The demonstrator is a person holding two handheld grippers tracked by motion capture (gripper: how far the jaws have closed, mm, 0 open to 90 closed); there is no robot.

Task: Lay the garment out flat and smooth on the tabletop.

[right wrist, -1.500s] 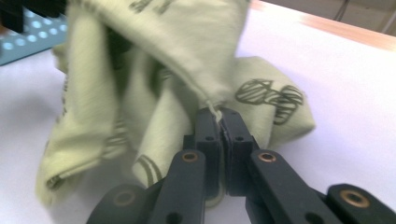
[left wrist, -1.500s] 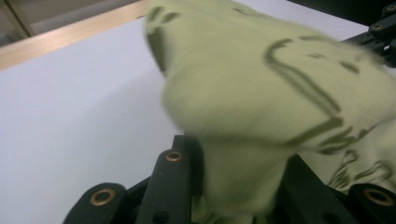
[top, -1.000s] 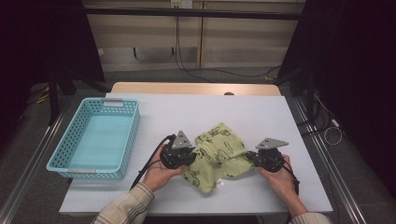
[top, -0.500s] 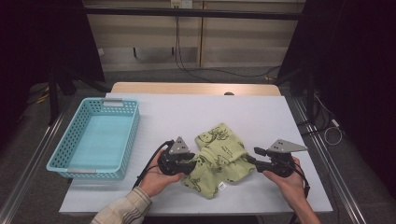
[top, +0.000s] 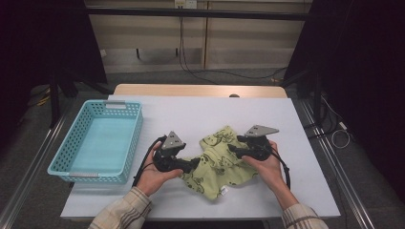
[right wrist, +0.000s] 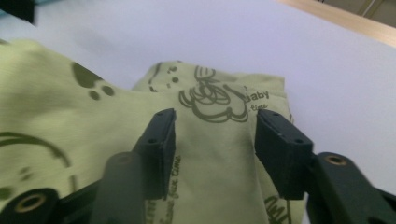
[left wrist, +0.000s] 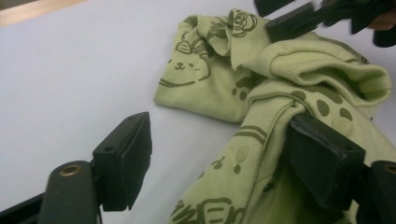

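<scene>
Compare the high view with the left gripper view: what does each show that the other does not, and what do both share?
High view alone: the blue basket at the table's left, the person's hands and plaid sleeves, and the floor beyond the table.

Left gripper view alone: close detail of the cloth's print, a bear face and paw dots, and the left gripper with its jaws apart, having just been opening; cloth lies against one pad.

Both: the green cloth crumpled on the white table, and the right gripper at its far side.

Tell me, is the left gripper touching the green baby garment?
Touching. In the left gripper view, one pad of the left gripper rests against the green garment; its jaws have just been opening.
</scene>
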